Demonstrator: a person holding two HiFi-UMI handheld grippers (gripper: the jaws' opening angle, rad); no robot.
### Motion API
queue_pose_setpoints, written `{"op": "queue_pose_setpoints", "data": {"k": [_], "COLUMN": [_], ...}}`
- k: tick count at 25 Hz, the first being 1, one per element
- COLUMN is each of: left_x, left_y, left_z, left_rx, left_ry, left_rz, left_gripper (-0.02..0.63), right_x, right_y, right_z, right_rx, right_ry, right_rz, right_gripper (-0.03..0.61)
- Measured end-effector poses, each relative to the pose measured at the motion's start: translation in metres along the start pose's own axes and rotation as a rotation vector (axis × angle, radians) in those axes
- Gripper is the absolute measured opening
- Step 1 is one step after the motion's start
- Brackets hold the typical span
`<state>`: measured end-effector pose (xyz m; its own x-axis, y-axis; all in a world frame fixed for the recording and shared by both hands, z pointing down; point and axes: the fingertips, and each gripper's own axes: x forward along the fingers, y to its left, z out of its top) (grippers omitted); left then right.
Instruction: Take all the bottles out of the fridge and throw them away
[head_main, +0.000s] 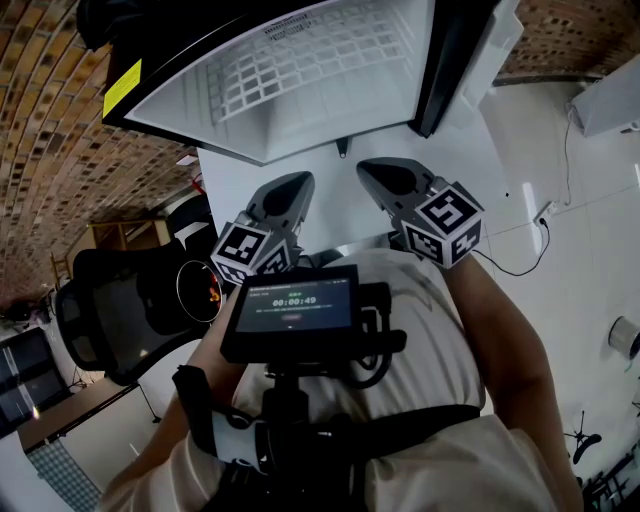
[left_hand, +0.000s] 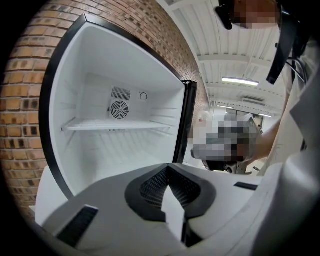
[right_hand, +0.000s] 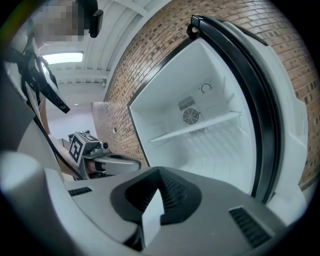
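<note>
- A fridge is seen standing open against a brick wall, directly ahead of the person; its white inside is lit and looks bare.
- No bottle is seen in any view. The wire shelf across the middle is bare, and so is the floor of the compartment as far as it shows. The lowest near part is hidden behind the tongs' own bodies in both gripper views.
- The left tongs are held just in front of the fridge opening, left of centre. Their jaws are pressed together with nothing between them, as shown in the left gripper view.
- The right tongs are held beside them on the right, near but apart from the left. Their jaws are likewise closed and empty in the right gripper view.
- No bin or other place for throwing things away is seen.
- The step in hand is judged to be a check of the fridge for bottles.
- To do it well, the hidden near floor and any door racks should be looked over before the fridge is called emptied.
- Should a bottle be found, the jaws would have to be spread first. The body is best gripped mid-height so it is kept upright.
</note>
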<state>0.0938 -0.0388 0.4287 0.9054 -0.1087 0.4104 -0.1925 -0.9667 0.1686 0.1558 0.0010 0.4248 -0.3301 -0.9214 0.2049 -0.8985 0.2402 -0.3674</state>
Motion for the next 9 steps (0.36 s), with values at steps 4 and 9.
{"op": "queue_pose_setpoints", "data": {"k": [4,9], "left_x": [0.0001,0.0039], "left_y": [0.0003,-0.0012], "left_z": [0.0004,0.0000], "left_rx": [0.005,0.007], "left_ry": [0.000,0.008], "left_rz": [0.005,0.008], "left_gripper": [0.007,0.007], "right_x": [0.0013,0.0018], "right_y": [0.0006,-0.0040], "right_z": [-0.0001,0.0008], "right_rx": [-0.001,-0.002], "right_ry": [0.000,0.000], "right_rz": [0.006,0.013], "right_gripper": [0.000,0.000]}}
